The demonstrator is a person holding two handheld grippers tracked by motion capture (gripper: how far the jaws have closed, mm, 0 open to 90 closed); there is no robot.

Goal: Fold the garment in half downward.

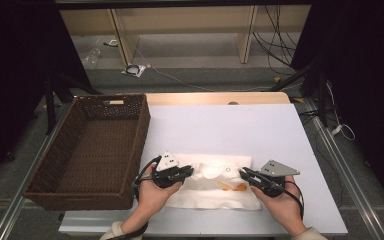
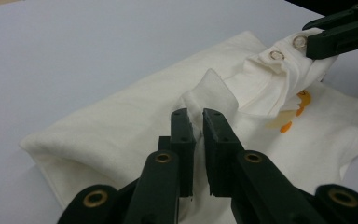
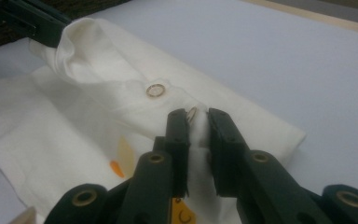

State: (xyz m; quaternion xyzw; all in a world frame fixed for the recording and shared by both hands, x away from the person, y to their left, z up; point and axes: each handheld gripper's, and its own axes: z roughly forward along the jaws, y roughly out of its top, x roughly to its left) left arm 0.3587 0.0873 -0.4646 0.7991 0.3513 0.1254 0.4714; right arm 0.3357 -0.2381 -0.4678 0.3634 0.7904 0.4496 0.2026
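Note:
A folded white garment (image 1: 215, 187) with metal snaps and an orange print lies on the white table near its front edge. My left gripper (image 1: 189, 171) is at its left part, jaws shut on a raised fold of the cloth (image 2: 212, 93). My right gripper (image 1: 243, 174) is at its right part, jaws pinching the snap edge of the cloth (image 3: 196, 122). A strip of cloth with snaps (image 2: 276, 55) is lifted between the two grippers. The orange print (image 3: 117, 168) shows on the flat layer below.
A dark woven basket (image 1: 94, 150) stands on the left, close beside my left hand. The white table top (image 1: 230, 127) stretches behind the garment. Cables lie on the floor beyond the table.

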